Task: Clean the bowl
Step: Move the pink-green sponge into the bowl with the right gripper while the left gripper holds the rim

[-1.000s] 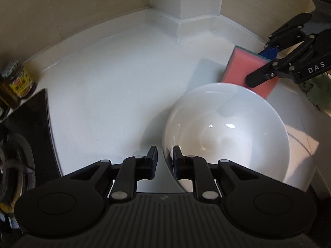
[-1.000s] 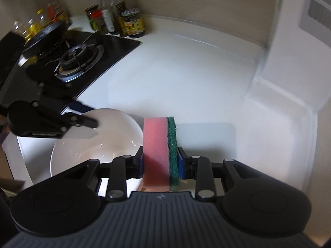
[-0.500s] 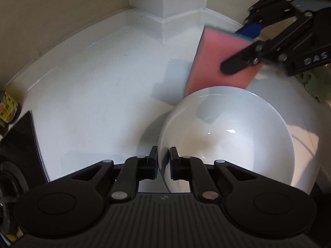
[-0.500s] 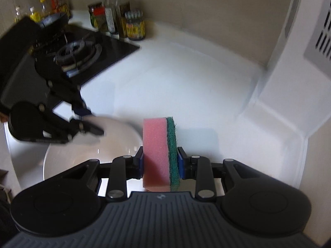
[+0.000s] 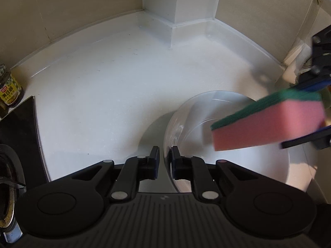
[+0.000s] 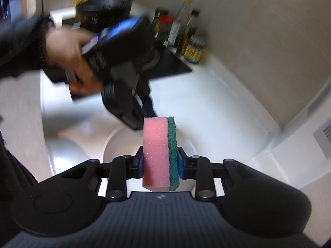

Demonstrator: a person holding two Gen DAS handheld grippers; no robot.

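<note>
A white bowl (image 5: 248, 165) stands on the white counter (image 5: 103, 93). My left gripper (image 5: 164, 161) straddles its near rim, one finger outside and one inside, and its jaws are closing on that rim with almost no gap left. My right gripper (image 6: 160, 161) is shut on a pink sponge with a green scouring side (image 6: 159, 153). In the left wrist view the sponge (image 5: 269, 122) hangs blurred over the right part of the bowl, lying sideways with the green side up. In the right wrist view the bowl (image 6: 124, 140) lies under the sponge, and a hand (image 6: 68, 57) holds the left gripper.
A black stove (image 5: 12, 144) and a sauce jar (image 5: 9, 88) lie to the left. Bottles and jars (image 6: 182, 31) line the wall behind the stove. A white pillar (image 5: 178, 4) juts out of the back corner.
My left jaws have narrowed onto the bowl's rim. The right gripper has rolled and swung over the bowl, so the sponge went from upright behind the bowl to lying sideways above it.
</note>
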